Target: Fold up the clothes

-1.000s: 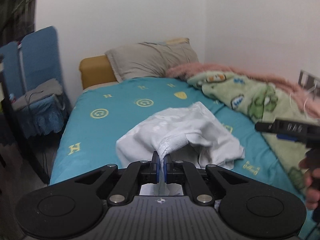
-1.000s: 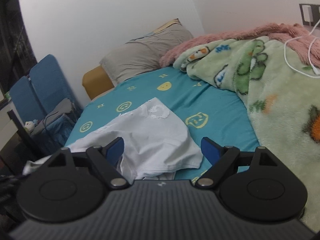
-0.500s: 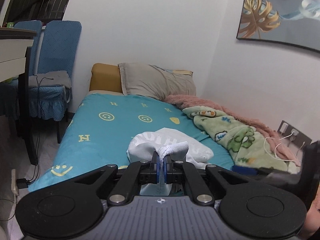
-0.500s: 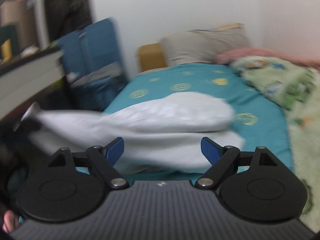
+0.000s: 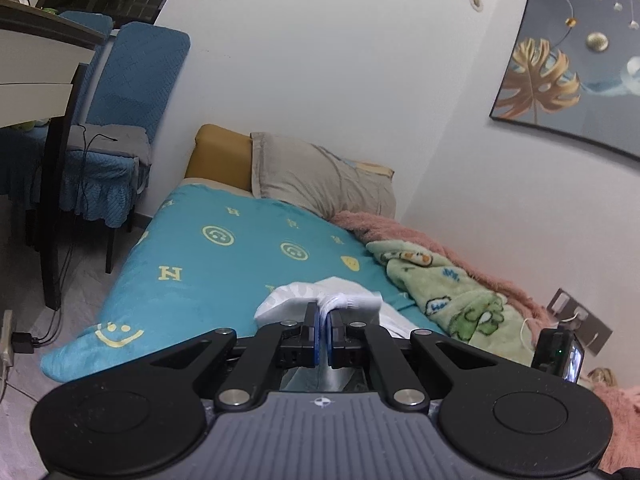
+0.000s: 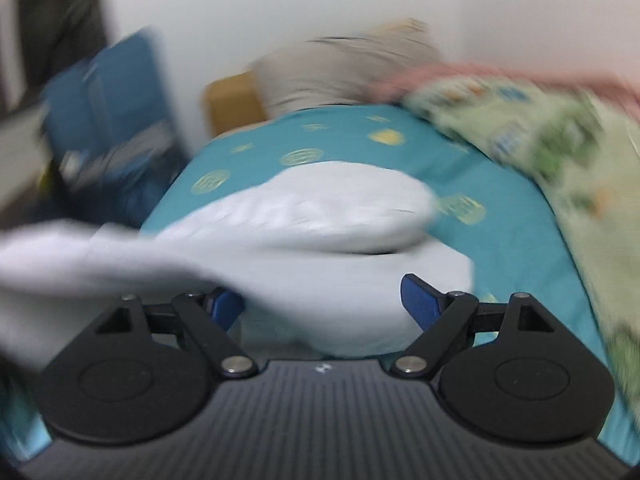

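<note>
Only left tool (image 5: 323,334) visibly pinches white garment (image 5: 304,296).

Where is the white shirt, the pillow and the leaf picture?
white shirt (image 6: 320,220), right wrist view, its puffed top.
pillow (image 5: 320,178), left wrist view, its middle.
leaf picture (image 5: 536,80), left wrist view, the gold leaf.

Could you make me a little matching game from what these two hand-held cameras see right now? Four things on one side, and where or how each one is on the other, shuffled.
Things:
1. left gripper
2. right gripper
3. grey rectangular pillow
4. green fleece cartoon-print blanket

States or places:
A. jaws wide apart, holding nothing
B. bunched along the wall side of the bed
C. at the head of the bed, against the mustard headboard
D. jaws pinched on the ribbed edge of the white cotton garment

Pairs: 1-D, 2-A, 3-C, 4-B
</note>
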A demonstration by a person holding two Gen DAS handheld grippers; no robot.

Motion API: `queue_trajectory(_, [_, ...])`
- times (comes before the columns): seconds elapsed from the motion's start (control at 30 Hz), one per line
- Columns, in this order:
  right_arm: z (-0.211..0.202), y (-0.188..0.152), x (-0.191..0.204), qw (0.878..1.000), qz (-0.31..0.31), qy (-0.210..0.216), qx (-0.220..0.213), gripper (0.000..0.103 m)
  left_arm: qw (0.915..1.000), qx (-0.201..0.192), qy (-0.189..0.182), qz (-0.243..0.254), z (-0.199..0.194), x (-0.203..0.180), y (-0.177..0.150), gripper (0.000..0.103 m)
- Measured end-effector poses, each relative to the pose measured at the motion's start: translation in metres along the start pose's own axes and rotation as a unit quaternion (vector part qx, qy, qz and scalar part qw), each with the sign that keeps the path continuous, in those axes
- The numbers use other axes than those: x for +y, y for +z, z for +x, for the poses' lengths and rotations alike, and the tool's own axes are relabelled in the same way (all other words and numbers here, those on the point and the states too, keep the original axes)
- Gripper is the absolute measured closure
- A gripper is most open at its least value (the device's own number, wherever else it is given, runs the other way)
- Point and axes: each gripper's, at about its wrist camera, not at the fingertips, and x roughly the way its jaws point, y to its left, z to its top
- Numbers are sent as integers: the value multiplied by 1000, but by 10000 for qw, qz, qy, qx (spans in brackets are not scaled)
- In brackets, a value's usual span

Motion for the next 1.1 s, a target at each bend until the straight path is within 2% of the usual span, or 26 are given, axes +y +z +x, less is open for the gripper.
queue_trajectory(0.07, [-2, 2, -17, 9987, 472, -125, 108, 18, 9996, -128, -216, -109, -3, 1, 2, 100])
queue_trajectory(0.2, [-11, 1, -33, 9960, 746, -427, 250, 18, 9987, -294, -398, -76, -14, -5, 5, 100])
queue_trajectory(0.33, [-48, 14, -24, 9970, 471, -577, -198, 18, 9956, -718, -601, -65, -35, -12, 9, 100])
queue_trajectory(0.43, [-92, 28, -20, 9953, 164, -456, -841, 18, 9903, -1105, -817, -207, -59, -12, 17, 100])
queue_trajectory(0.5, [-107, 31, -16, 9932, -213, -457, -1046, 18, 9893, -1204, -804, -177, -67, -13, 20, 100])
queue_trajectory(0.57, [-119, 32, -13, 9905, -554, -436, -1182, 18, 9930, -1056, -534, -49, -64, -14, 21, 100])
queue_trajectory(0.6, [-113, 31, -15, 9931, -561, -347, -972, 18, 9949, -927, -402, -26, -61, -14, 20, 100])
queue_trajectory(0.73, [-75, 21, -33, 9996, -158, -215, -15, 19, 9997, -1, 27, -227, -25, 3, 9, 100])
queue_trajectory(0.83, [-54, 11, -34, 9992, 9, -241, 333, 19, 9975, 575, 304, -281, -1, 15, -4, 100])
queue_trajectory(1.03, [-28, -1, -31, 9968, 218, -220, 739, 19, 9907, 1160, 697, -171, 26, 31, -23, 99])
queue_trajectory(1.1, [-26, -3, -29, 9965, 172, -195, 793, 19, 9874, 1368, 782, -123, 37, 33, -25, 94])
